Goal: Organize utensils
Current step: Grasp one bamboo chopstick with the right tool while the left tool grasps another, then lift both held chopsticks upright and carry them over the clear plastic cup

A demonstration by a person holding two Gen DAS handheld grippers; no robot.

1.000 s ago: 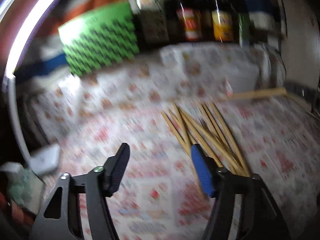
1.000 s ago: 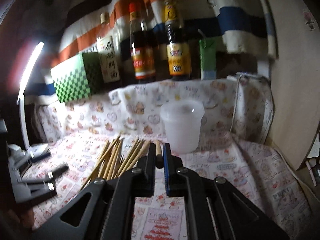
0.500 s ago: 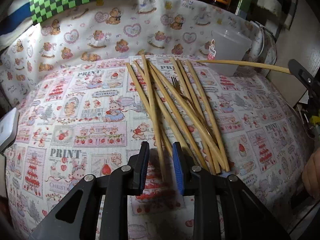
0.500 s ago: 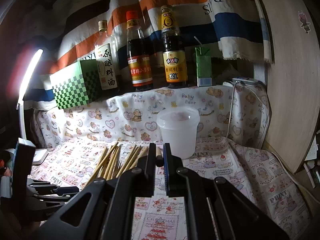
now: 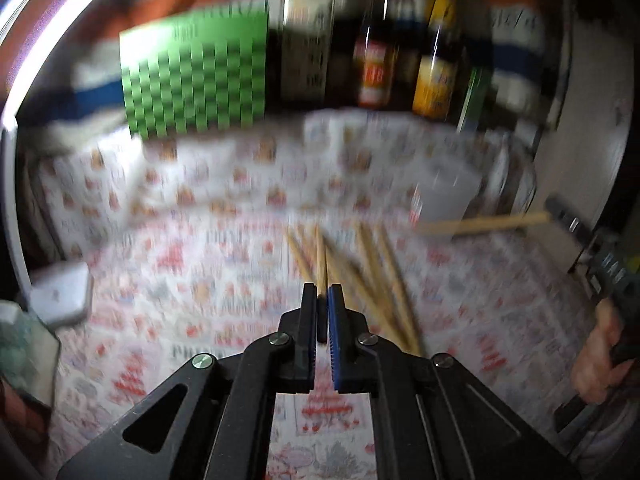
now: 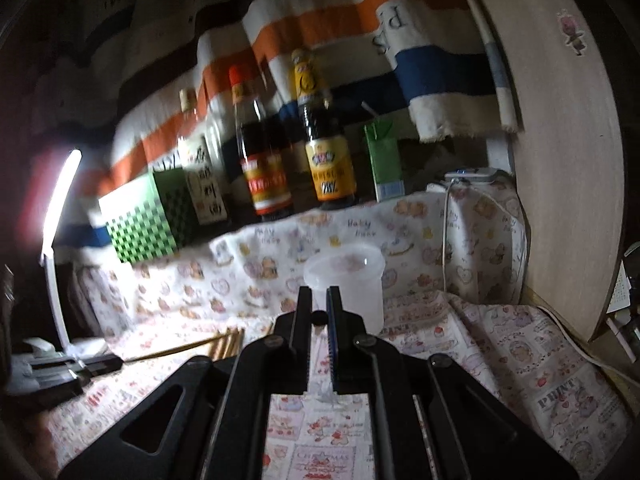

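One chopstick [image 5: 321, 256] is clamped in the left gripper [image 5: 321, 300], another [image 5: 480, 224] in the right gripper [image 6: 319, 300]; the cup [image 6: 344, 280] looks empty, and most chopsticks [image 5: 372, 280] are left on the cloth [image 5: 200, 280].

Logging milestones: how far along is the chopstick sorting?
Done: nothing visible in the translucent plastic cup. In hand: left tongs shut on one wooden chopstick; right tongs shut on another chopstick, near the cup. Left: the loose chopstick pile on the printed cloth.
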